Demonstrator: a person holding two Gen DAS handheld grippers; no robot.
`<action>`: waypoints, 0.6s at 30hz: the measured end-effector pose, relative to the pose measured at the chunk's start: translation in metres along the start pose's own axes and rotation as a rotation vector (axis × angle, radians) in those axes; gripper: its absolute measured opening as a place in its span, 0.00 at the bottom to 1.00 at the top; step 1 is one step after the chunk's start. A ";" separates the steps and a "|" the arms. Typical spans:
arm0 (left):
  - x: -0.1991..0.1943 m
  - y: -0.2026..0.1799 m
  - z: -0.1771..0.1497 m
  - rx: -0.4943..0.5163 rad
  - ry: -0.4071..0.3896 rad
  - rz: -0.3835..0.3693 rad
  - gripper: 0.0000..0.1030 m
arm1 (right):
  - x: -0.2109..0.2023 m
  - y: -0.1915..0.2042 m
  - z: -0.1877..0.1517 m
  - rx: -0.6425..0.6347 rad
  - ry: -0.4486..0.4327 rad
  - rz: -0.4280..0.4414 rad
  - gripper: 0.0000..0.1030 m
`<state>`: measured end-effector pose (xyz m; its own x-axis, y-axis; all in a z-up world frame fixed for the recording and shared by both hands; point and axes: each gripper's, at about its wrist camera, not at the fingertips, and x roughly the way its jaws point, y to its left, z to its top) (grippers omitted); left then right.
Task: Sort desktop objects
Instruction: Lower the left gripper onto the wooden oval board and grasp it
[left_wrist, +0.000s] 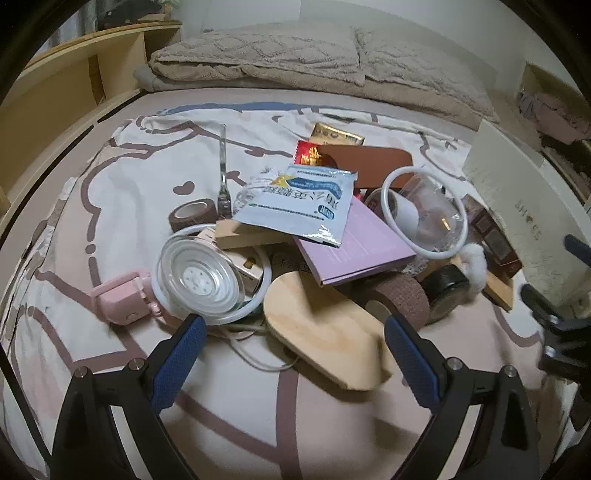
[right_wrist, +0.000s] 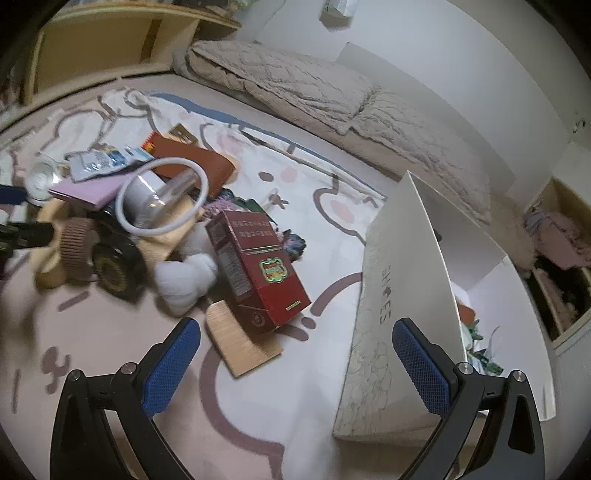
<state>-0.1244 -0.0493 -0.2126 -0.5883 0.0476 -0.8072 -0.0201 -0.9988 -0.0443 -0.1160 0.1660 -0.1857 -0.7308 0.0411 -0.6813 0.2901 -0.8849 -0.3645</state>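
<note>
Hovering with both tools spread wide and nothing between the fingers: your left gripper (left_wrist: 295, 354) hangs over the near edge of the pile, your right gripper (right_wrist: 295, 363) sits between the pile and the white shoe box (right_wrist: 402, 273).

Left view. Straight ahead, between the fingers, lies a pale wooden board (left_wrist: 325, 332), flat on the patterned bedsheet (left_wrist: 110, 177). Just past the right finger is a brown tape roll (left_wrist: 402, 299), touching a dark jar (left_wrist: 447, 291). Past the left finger, a clear lid with a white ring (left_wrist: 201, 277) leans on a pink gadget (left_wrist: 123, 299). Farther ahead, a foil sachet (left_wrist: 299, 203) rests on a purple booklet (left_wrist: 354, 243).

Right view. A red carton (right_wrist: 258, 262) lies ahead and slightly left, tilted, its near end resting on a small wooden board (right_wrist: 240, 339). A white fluffy ball (right_wrist: 188, 277) touches the carton's left side. The shoe box stands open to the right, wall just beyond the right finger; some items already sit inside, too hidden to name.

Judgement: sorting is at an early stage, most of the pile untouched; the step in hand is choosing a pick. The red carton looks the easiest for your right side. The next move calls for lowering across its narrow width, closing firmly, then carrying right over the box wall. Risk: lifting the carton may drag the board beneath.
</note>
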 end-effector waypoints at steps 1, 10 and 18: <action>0.002 -0.002 0.000 0.006 0.003 0.004 0.95 | -0.003 -0.002 0.000 0.007 -0.003 0.013 1.00; 0.003 -0.015 -0.009 0.088 0.026 0.003 0.95 | -0.014 -0.009 -0.009 0.085 -0.004 0.193 1.00; 0.002 -0.016 -0.010 0.090 0.029 -0.006 0.95 | 0.002 -0.003 -0.017 0.167 0.048 0.374 1.00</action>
<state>-0.1169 -0.0329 -0.2191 -0.5640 0.0523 -0.8241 -0.0965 -0.9953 0.0029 -0.1077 0.1763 -0.1970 -0.5631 -0.2793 -0.7778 0.4230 -0.9059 0.0191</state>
